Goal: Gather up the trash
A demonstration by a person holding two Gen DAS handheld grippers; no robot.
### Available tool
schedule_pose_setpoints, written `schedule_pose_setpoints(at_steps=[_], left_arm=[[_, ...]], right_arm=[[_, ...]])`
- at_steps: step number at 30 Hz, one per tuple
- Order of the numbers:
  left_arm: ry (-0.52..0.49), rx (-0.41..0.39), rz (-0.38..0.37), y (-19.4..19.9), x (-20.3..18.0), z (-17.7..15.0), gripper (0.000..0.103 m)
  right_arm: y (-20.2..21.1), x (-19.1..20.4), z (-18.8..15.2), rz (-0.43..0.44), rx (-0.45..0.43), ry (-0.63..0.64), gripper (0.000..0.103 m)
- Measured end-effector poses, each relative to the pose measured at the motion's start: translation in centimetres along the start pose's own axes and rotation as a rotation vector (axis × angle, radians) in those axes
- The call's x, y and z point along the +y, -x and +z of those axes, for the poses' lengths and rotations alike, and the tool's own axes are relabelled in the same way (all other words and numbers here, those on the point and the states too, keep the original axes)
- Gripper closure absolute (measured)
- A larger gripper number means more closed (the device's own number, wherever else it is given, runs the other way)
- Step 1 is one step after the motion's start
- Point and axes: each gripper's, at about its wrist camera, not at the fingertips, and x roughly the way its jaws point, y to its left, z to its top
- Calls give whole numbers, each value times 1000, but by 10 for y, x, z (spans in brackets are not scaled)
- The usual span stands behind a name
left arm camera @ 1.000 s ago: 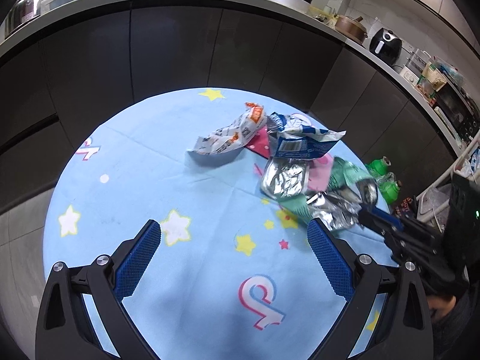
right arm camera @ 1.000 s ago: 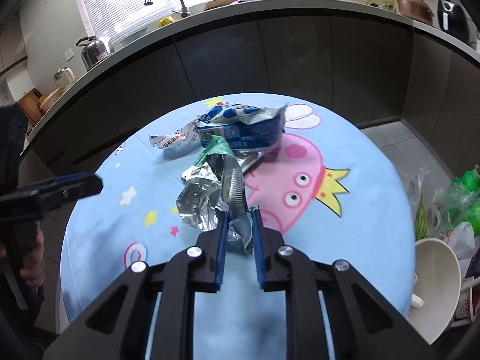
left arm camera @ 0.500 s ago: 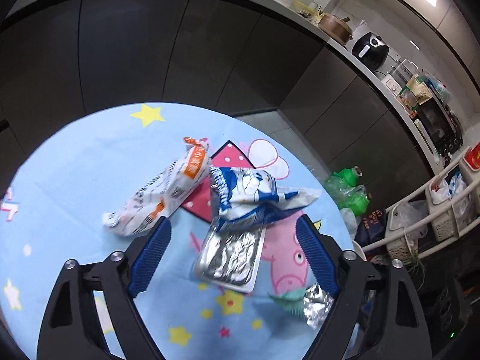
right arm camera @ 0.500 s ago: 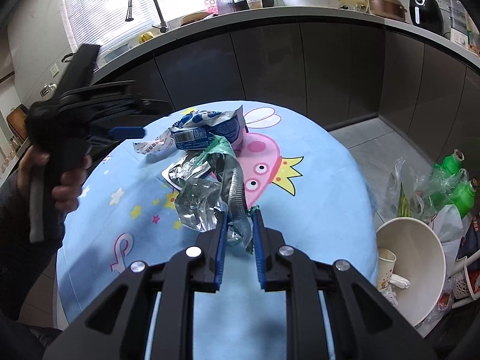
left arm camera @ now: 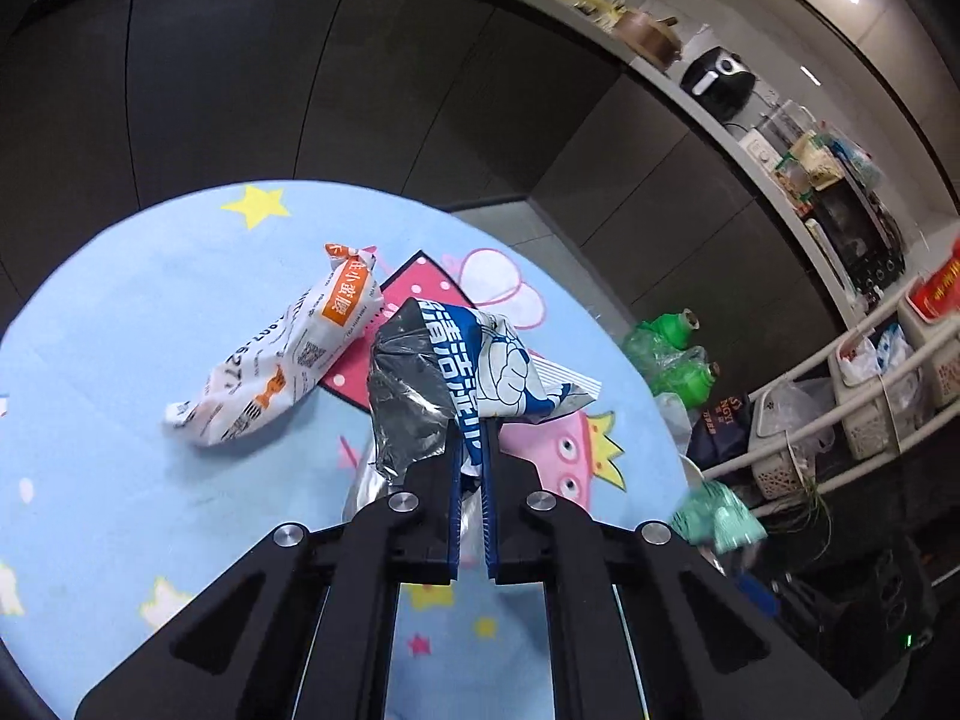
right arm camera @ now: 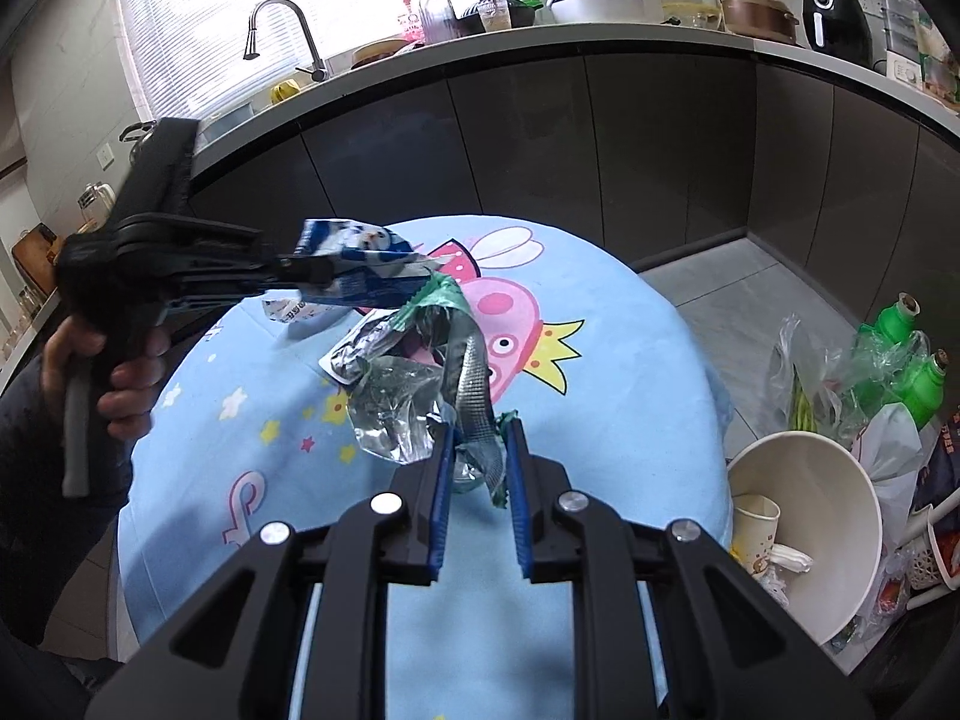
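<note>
Both tools are loaded: the left tool (left arm camera: 471, 450) clenched on the blue wrapper (left arm camera: 486, 360), the right tool (right arm camera: 477, 456) gripping the foil wrapper (right arm camera: 408, 408). Next, I'd guess, carry both to the white bin (right arm camera: 840, 480) beside the desk (right arm camera: 630, 360).

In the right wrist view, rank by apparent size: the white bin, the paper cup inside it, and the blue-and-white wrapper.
1. White bin, clearly largest.
2. Blue-and-white wrapper, partly hidden by the left gripper.
3. Paper cup, smallest.
</note>
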Motion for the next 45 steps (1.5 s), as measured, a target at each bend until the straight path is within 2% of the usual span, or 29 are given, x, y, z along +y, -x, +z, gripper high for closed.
schedule_pose_setpoints(at_steps=[5,8,12,16,20,29,45], left_arm=[[-37,-57,15,49,-10,-33,98],[-64,-100,55,76,-16,-53,98],[-92,-133,96,99,-26,-74,98],[-99,-136,93,112,-36,-91,98],[-100,-123,83,116,-49,-101,98],[-180,-133,82,117,-92,-110,98],[-294,-91,43,86,-152,-106,98]], right_arm=[[8,3,-3,6,-13,-4,85],[13,6,-5,8,-22,-4,85],[25,9,-6,7,-41,1,85],[41,9,-7,0,-68,2,85],[56,5,-10,-16,-92,-1,85],[84,-19,-16,-60,-138,-59,85],[119,-79,-42,-140,-188,-180,85]])
